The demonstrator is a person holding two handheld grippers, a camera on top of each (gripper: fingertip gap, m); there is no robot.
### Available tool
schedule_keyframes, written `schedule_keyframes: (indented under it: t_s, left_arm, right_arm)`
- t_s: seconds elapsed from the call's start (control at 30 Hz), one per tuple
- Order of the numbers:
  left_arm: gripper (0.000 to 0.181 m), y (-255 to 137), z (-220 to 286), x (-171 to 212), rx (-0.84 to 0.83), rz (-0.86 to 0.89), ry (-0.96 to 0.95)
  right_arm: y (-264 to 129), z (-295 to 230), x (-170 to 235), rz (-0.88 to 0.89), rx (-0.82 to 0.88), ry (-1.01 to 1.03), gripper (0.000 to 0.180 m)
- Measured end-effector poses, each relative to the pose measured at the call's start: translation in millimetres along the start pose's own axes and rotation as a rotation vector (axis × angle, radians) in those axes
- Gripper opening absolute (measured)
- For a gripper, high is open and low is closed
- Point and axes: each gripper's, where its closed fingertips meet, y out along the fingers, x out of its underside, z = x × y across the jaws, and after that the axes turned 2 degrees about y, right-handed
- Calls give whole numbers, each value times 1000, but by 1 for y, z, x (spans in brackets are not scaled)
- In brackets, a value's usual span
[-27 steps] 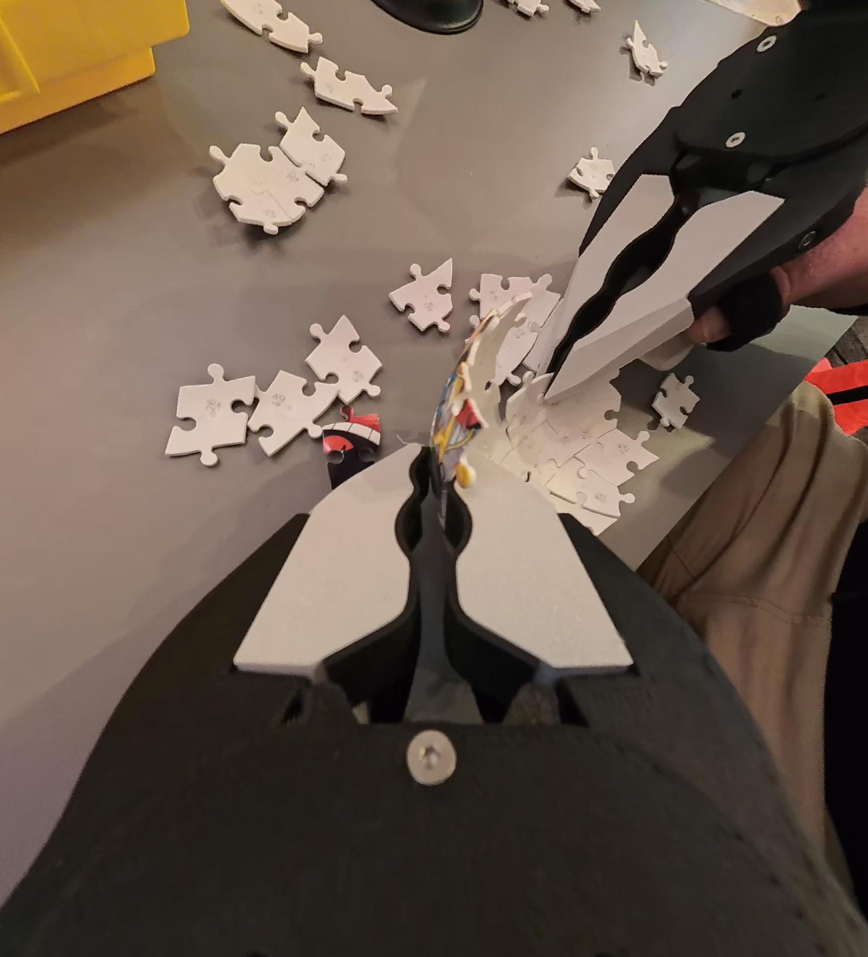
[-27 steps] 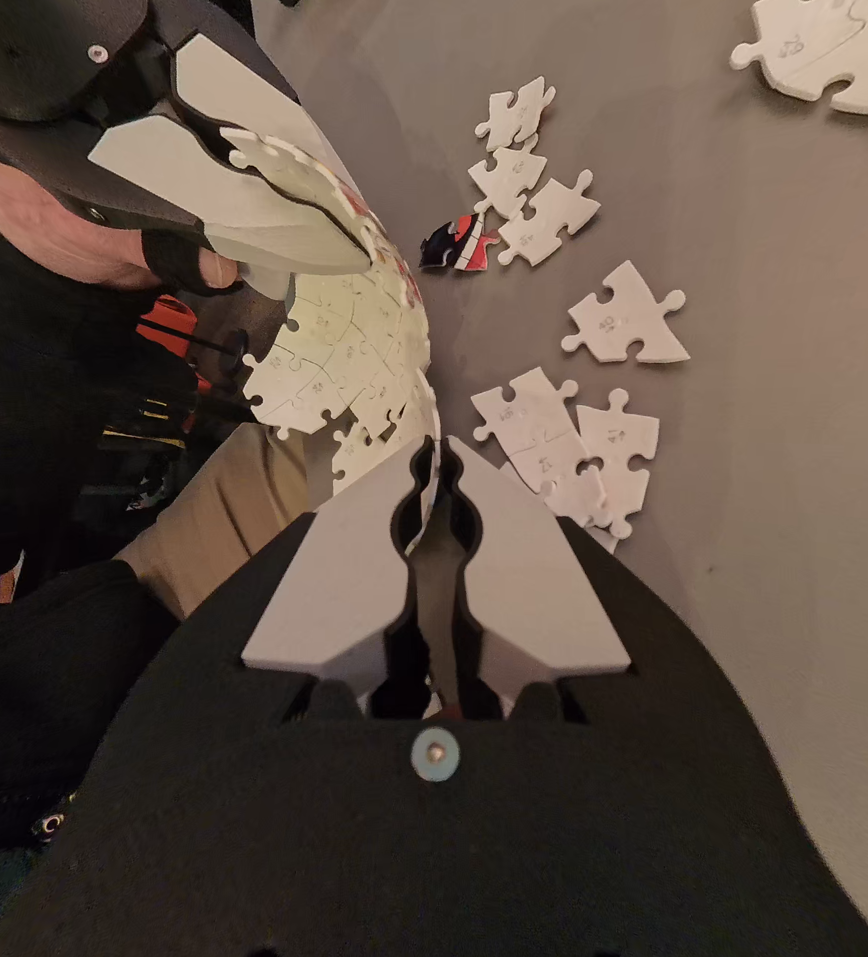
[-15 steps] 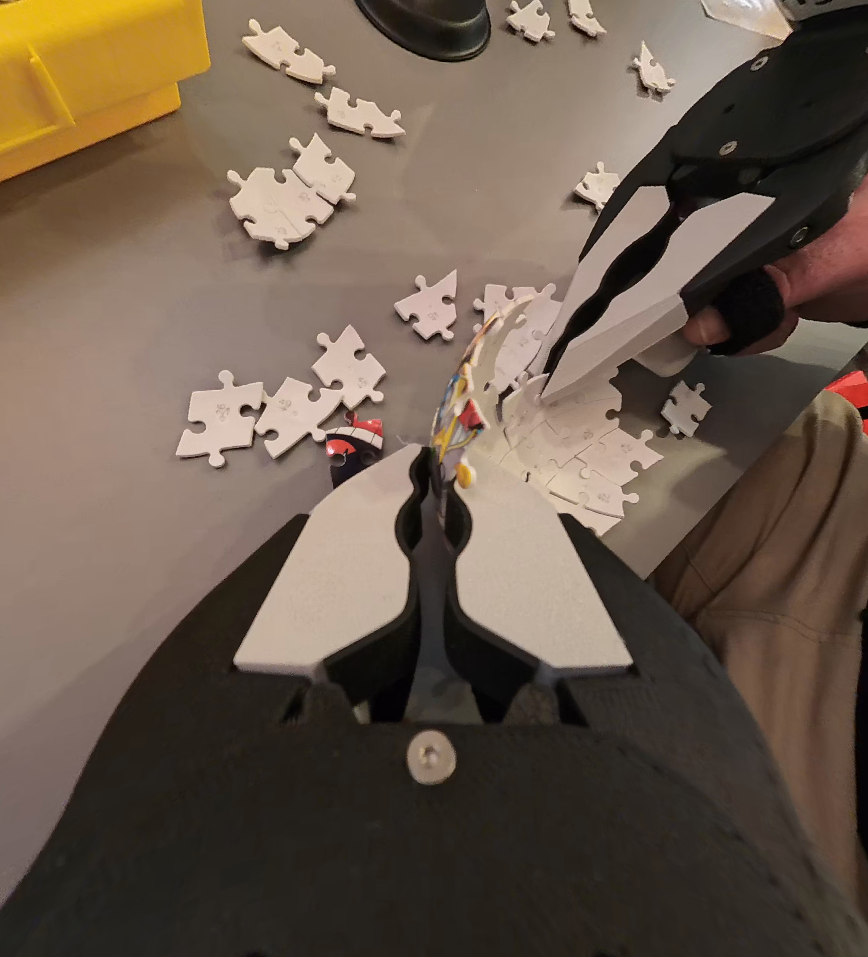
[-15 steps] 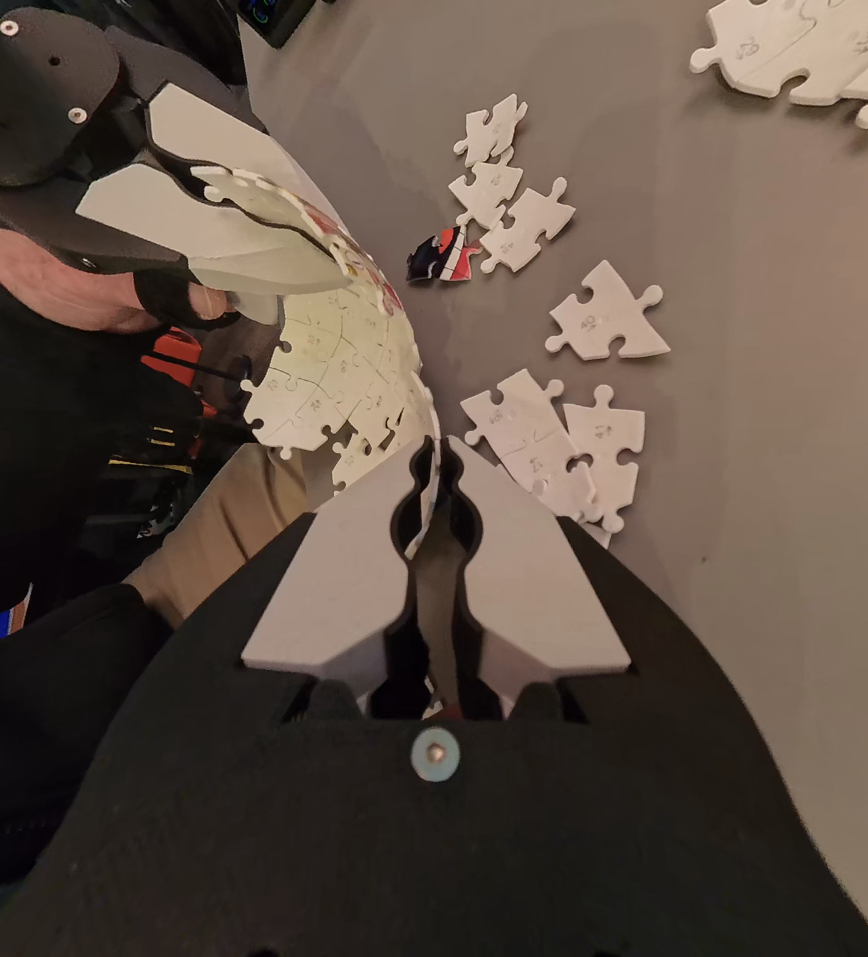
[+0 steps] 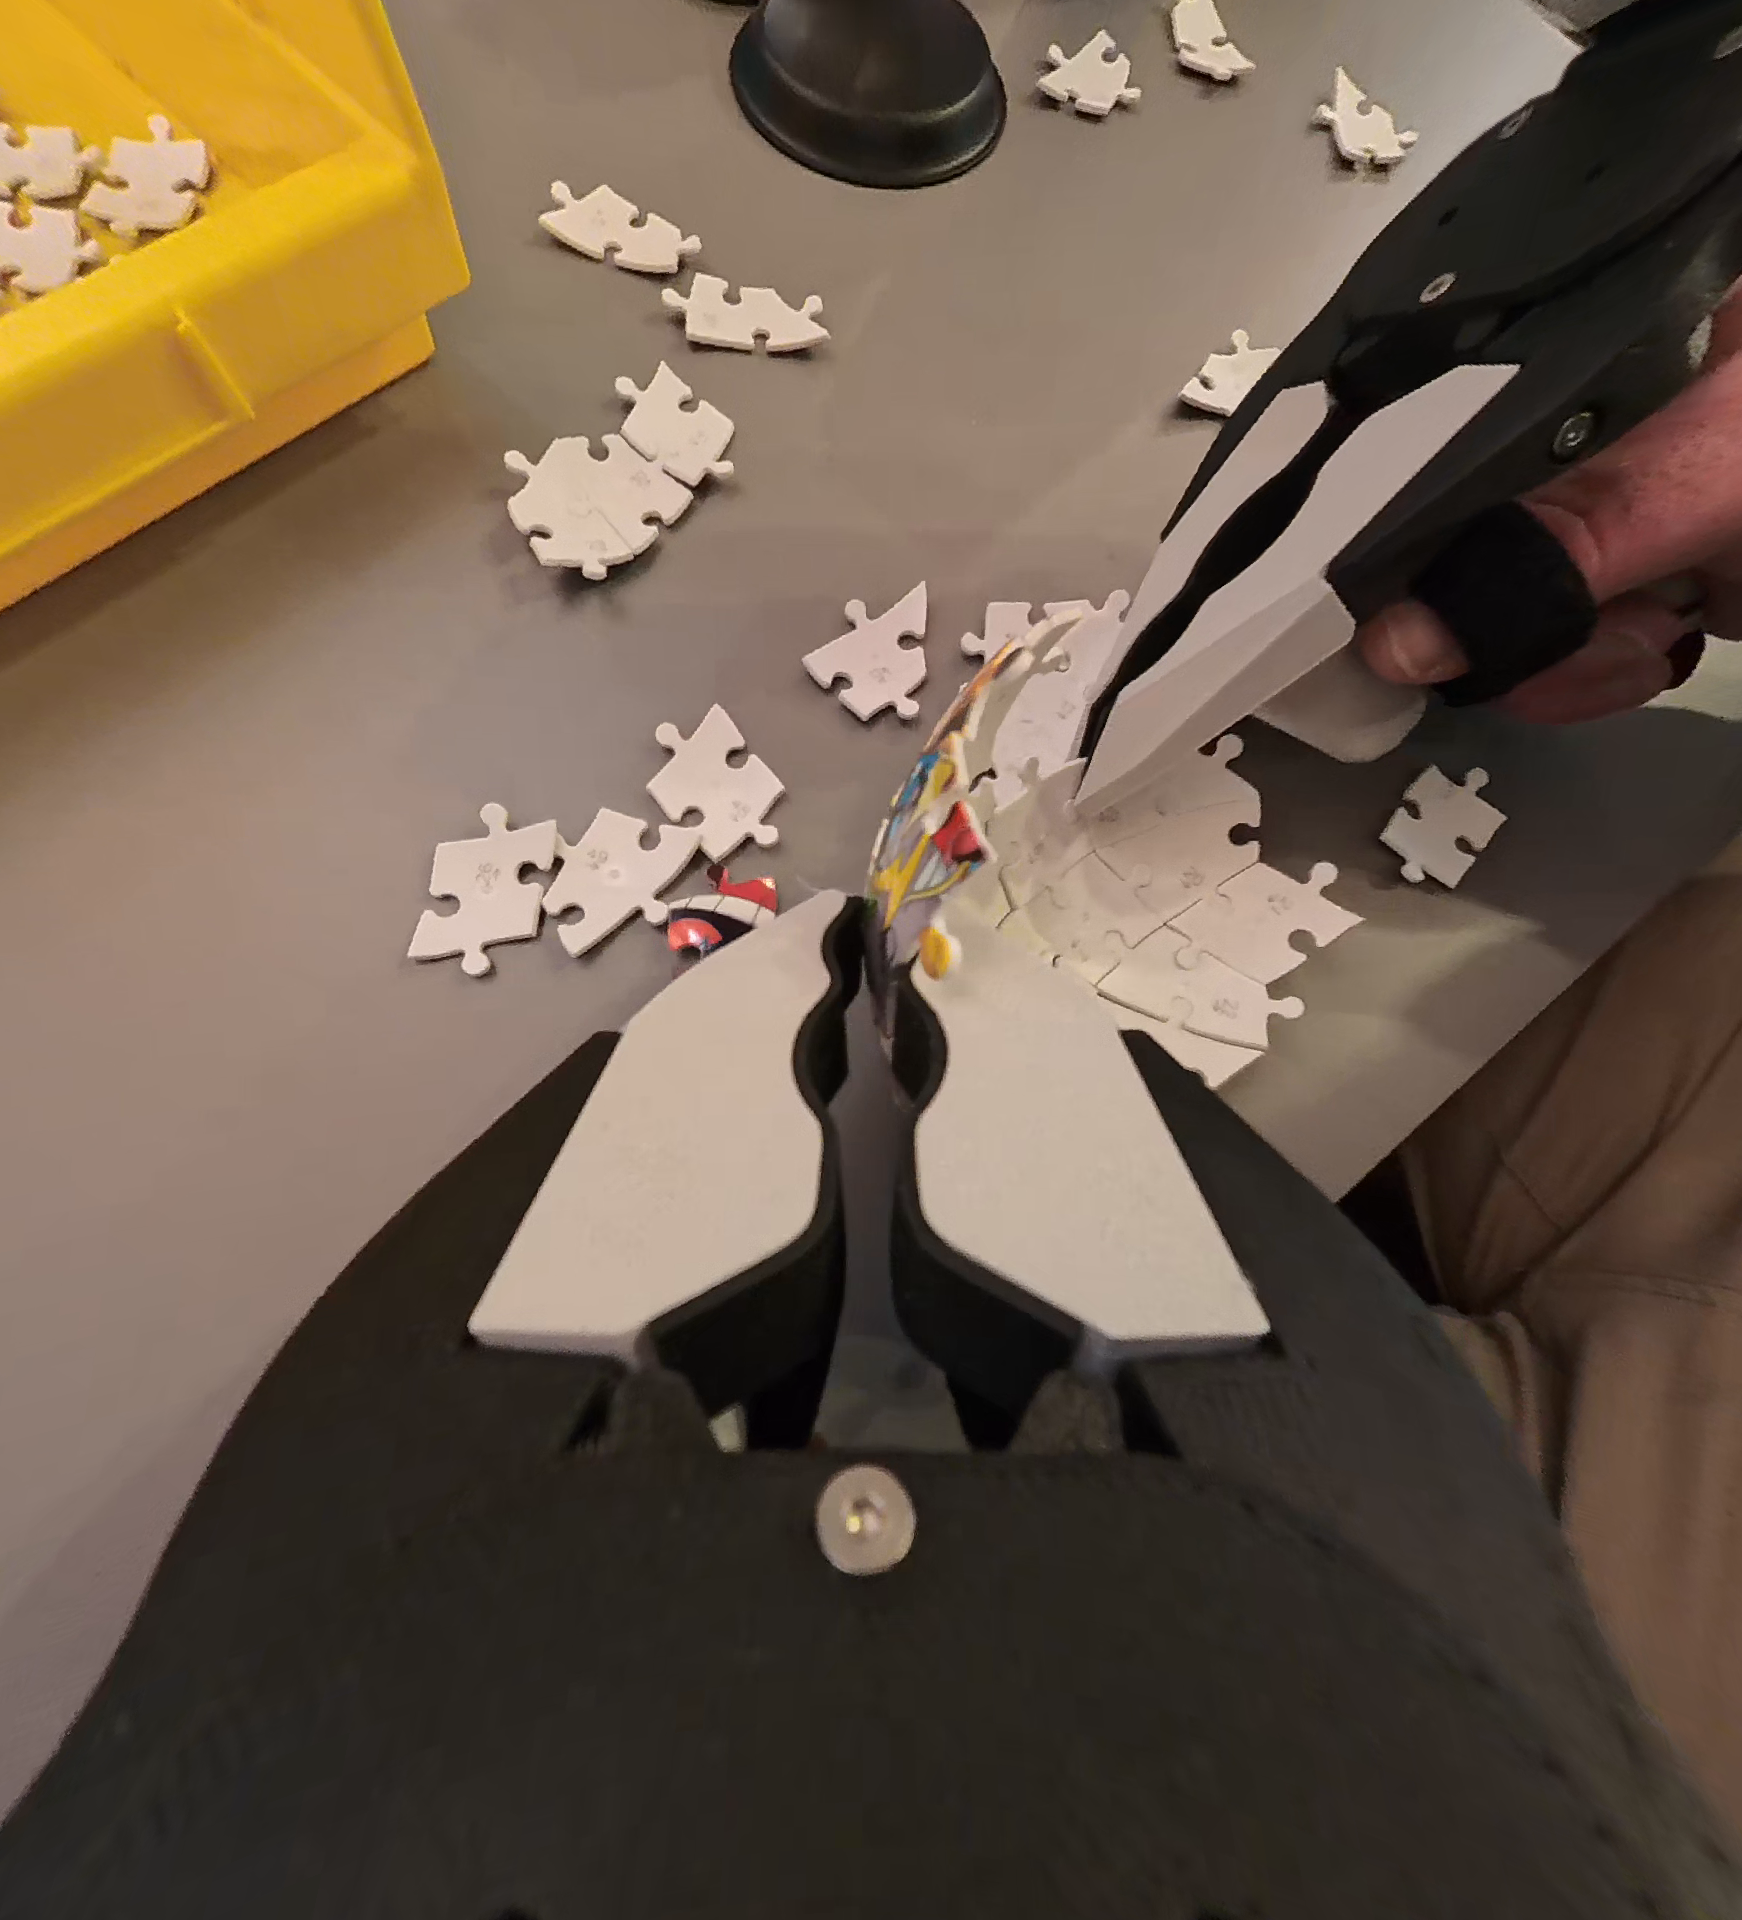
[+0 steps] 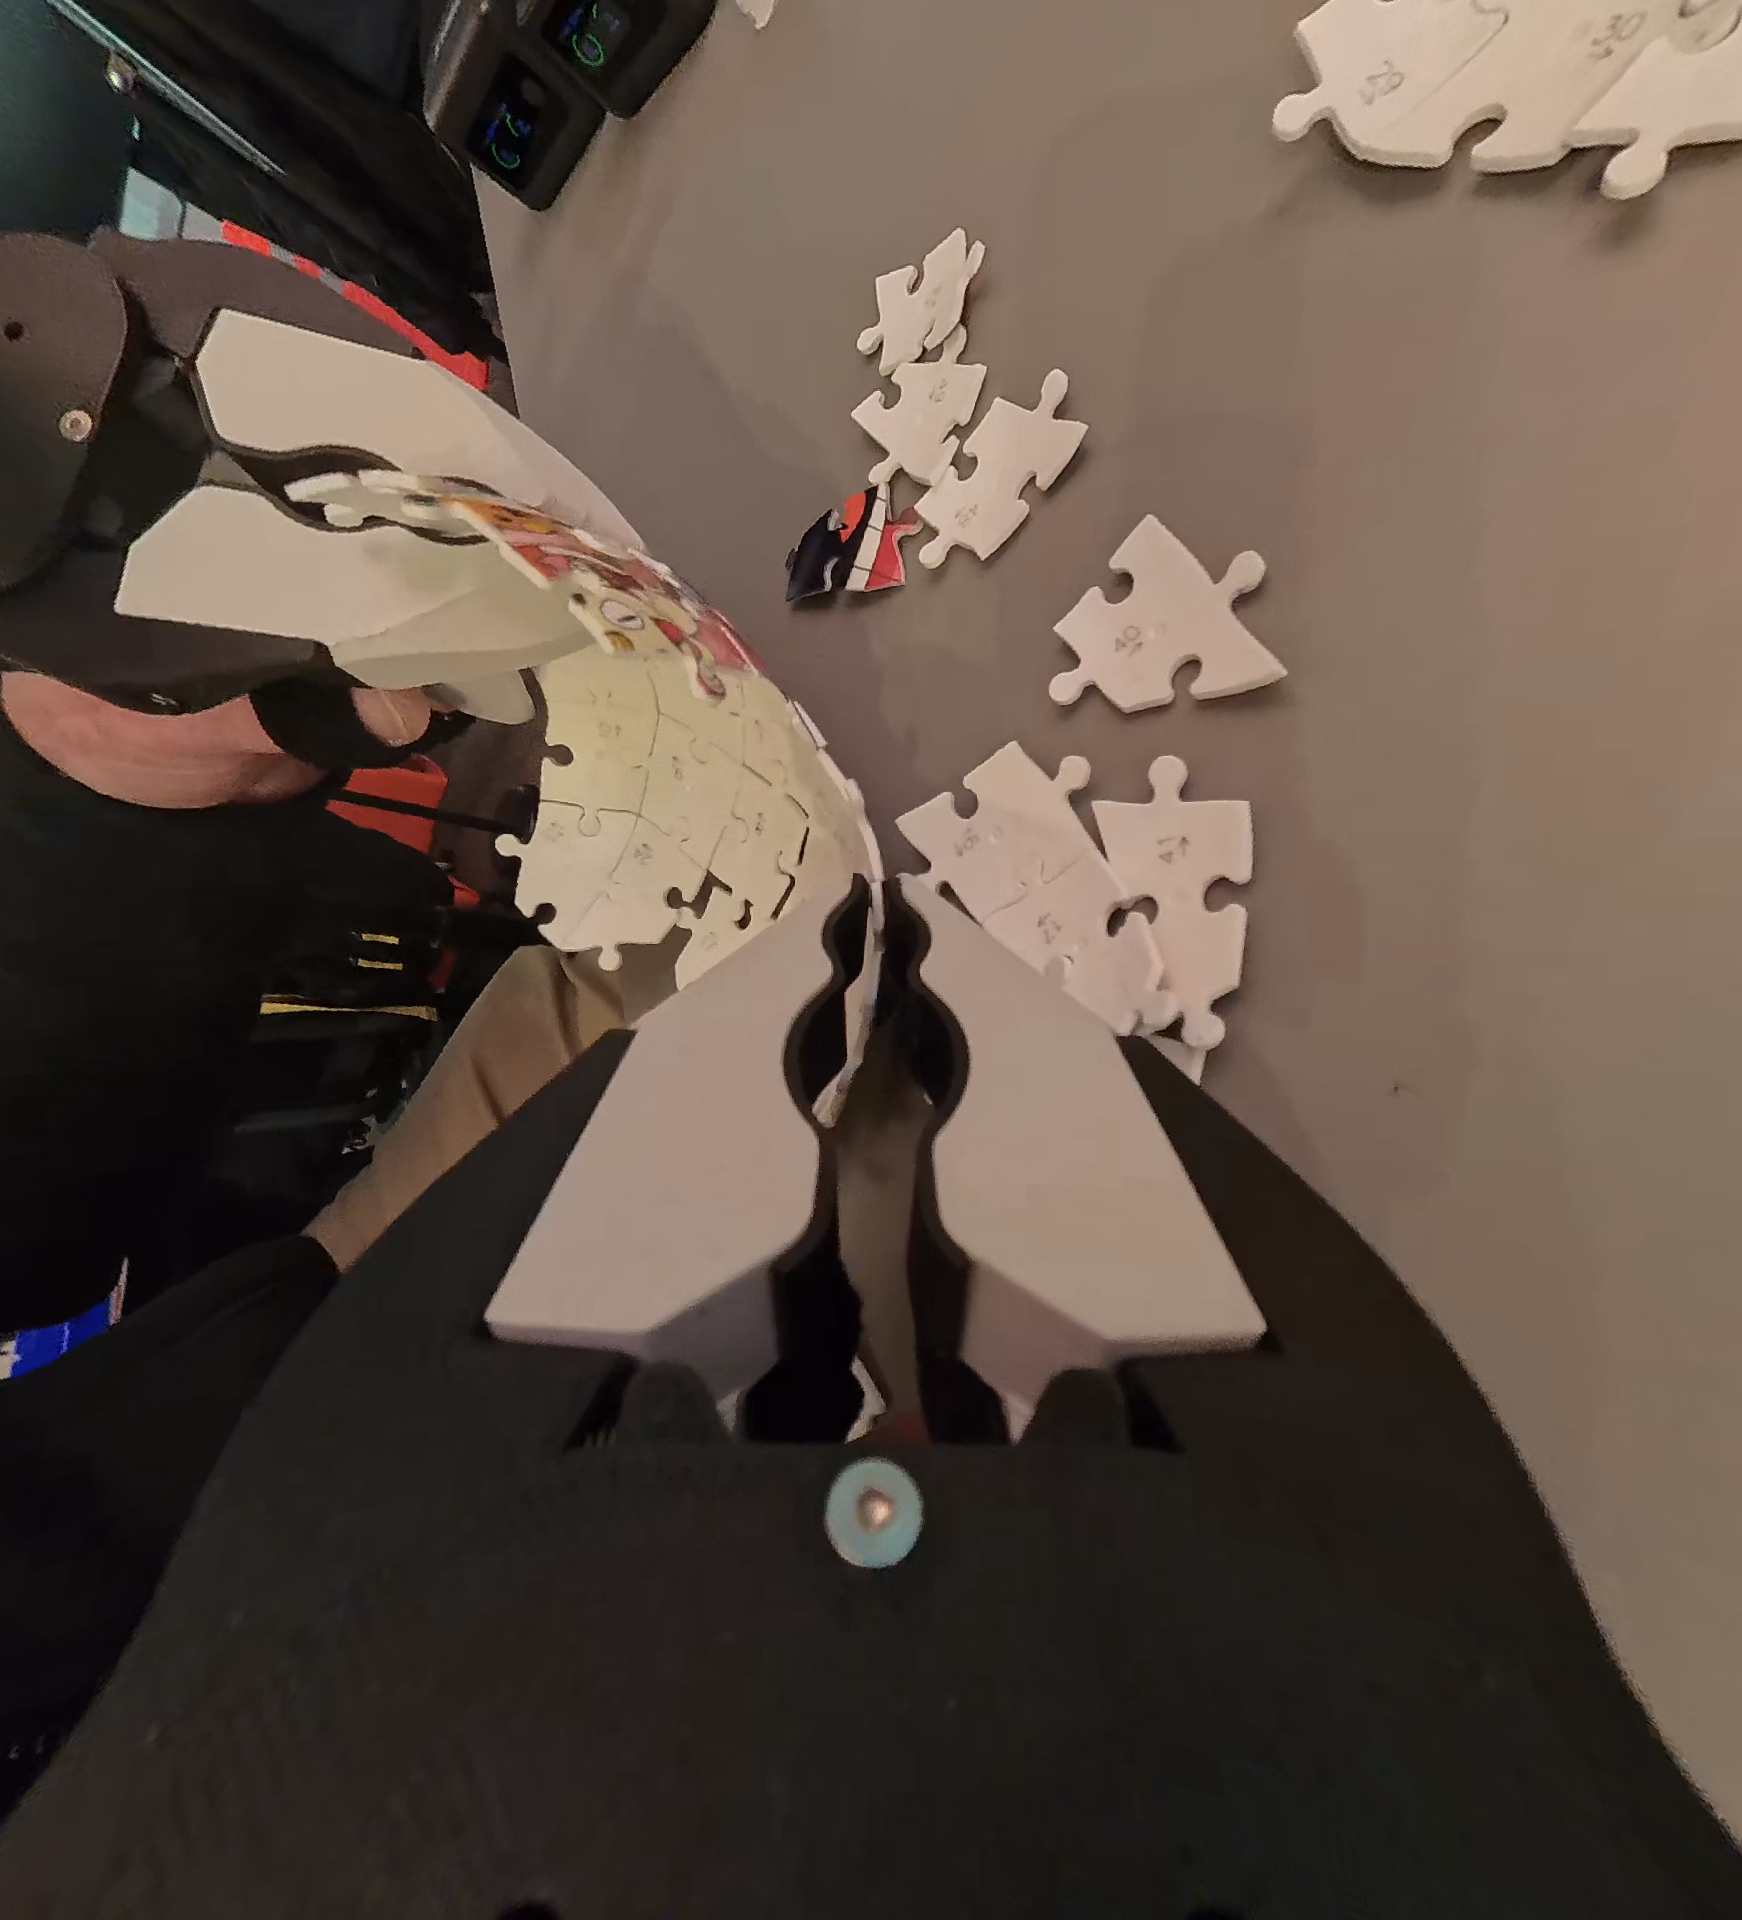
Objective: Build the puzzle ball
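Note:
A curved, part-built shell of the puzzle ball point(image 5: 1137, 894) is held above the grey table point(image 5: 171, 935). Its inside is white and its outside is printed in colour. It also shows in the right wrist view point(image 6: 669, 800). My left gripper point(image 5: 882, 920) is shut on the shell's near edge. My right gripper point(image 6: 882, 894) is shut on the shell's other edge; it shows in the left wrist view point(image 5: 1095, 769) coming from the upper right. Loose white pieces point(image 5: 597, 862) and one colour-side-up piece point(image 5: 721, 914) lie on the table.
A yellow bin point(image 5: 119, 291) with several white pieces stands at the far left. A black round base point(image 5: 867, 94) stands at the back. Joined white pieces point(image 6: 1573, 83) lie farther off. The table edge and a person's tan trouser leg point(image 5: 1625, 1247) are at the right. Left tips to right tips: about 8 cm. My left tips are roughly 5 cm from the colour-side-up piece point(image 5: 721, 914). My right wrist view point(image 6: 862, 533) looks at it from another angle.
Both grippers have lifted the shell and drawn back from the table; the table pieces look smaller and the yellow bin has come further into the left wrist view. Both grips are unchanged.

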Motion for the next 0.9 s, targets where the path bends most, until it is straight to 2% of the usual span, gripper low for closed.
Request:
schedule_keyframes:
  t_s: [0.5,0.7,0.9]
  left_arm:
    - [3,-1,0,2,-48,44,19]
    - [3,-1,0,2,-70,49,18]
    - [3,1,2,3,-83,45,25]
  right_arm:
    - [2,2,-2,30,2,37,1]
    - [1,2,-2,29,32,-7,2]
    - [-2,1,-4,22,87,-91,14]
